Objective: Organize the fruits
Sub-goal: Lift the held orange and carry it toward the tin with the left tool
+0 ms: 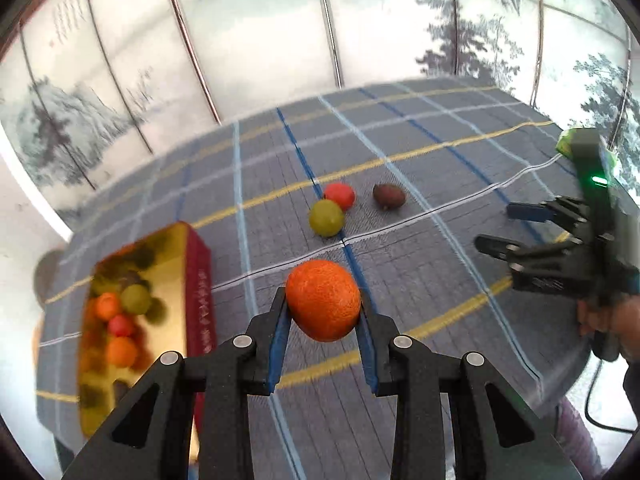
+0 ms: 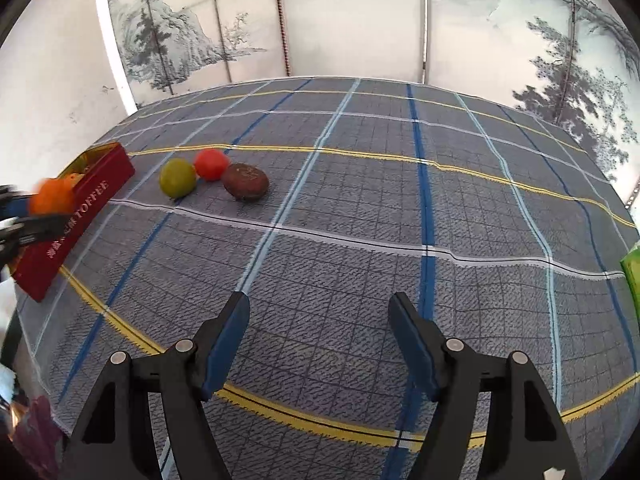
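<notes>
My left gripper point(image 1: 323, 300) is shut on an orange point(image 1: 323, 299) and holds it above the checked tablecloth, just right of the red tin point(image 1: 200, 280) with a gold inside that holds several fruits. On the cloth farther off lie a green fruit point(image 1: 326, 218), a red fruit point(image 1: 340, 195) and a brown fruit point(image 1: 389, 195). In the right wrist view my right gripper point(image 2: 320, 304) is open and empty over the cloth; the green fruit point(image 2: 177, 177), red fruit point(image 2: 211, 164) and brown fruit point(image 2: 245, 181) lie ahead to the left. The orange point(image 2: 52, 196) shows by the red tin point(image 2: 76, 216).
The table is covered by a blue-grey checked cloth point(image 2: 360, 220). A painted folding screen point(image 2: 360, 20) stands behind the table. A green object point(image 2: 632, 276) sits at the table's right edge. My right gripper also shows in the left wrist view point(image 1: 500, 228).
</notes>
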{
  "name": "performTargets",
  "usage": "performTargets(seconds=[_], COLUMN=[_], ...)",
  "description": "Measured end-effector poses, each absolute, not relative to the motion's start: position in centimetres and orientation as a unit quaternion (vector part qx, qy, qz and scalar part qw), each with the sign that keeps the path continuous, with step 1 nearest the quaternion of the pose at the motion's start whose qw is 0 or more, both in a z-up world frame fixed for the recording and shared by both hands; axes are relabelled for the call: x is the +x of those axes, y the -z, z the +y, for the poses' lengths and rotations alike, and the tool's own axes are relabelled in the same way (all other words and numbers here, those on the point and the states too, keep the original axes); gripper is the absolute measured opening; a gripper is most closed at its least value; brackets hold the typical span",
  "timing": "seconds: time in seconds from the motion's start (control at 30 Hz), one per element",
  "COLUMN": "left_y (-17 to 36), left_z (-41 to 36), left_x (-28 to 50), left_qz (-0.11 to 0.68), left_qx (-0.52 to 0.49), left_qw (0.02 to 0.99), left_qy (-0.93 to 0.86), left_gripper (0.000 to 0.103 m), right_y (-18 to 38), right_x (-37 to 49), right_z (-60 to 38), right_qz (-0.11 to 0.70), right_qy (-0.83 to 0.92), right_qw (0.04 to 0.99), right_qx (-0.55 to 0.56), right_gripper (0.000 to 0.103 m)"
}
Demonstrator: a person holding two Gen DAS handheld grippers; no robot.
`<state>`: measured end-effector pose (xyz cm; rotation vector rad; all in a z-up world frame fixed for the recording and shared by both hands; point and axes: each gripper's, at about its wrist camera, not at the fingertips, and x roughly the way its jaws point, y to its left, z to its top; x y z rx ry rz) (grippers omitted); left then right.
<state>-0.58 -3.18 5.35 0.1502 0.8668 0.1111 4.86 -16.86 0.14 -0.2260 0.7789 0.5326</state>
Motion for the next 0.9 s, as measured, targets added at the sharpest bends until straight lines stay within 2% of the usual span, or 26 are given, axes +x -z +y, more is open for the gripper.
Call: performTargets(seconds=[0.17, 0.33, 0.57, 0.9], left_y=[-7.6, -8.0, -7.7, -6.6], left_z=[-3.6, -2.7, -0.6, 2.2], left_x=[-4.9, -7.2, -7.7, -7.4], left_qz=[0.378, 0.371, 0.369, 0.371], left_qx=[0.083, 0.075, 0.063, 0.044], left_qw=[0.920, 0.922, 0.922, 0.920], left_qy=[-0.065, -0.077, -0.100, -0.116], left_gripper=[0.033, 0.033, 0.033, 0.033], right_y=[0.0, 0.2, 0.3, 0.3], right_x=[5.3, 5.2, 5.3, 5.4], right_z=[-17.0, -16.6, -16.4, -16.5], right_qz=[0.383, 0.384, 0.386, 0.388], right_qy=[-0.233, -0.228, -0.214, -0.208], right_qw=[0.887, 0.887, 0.888, 0.888], right_qx=[-0.108, -0.121, -0.130, -0.130], right_gripper=[0.069, 0.071, 0.077, 0.081])
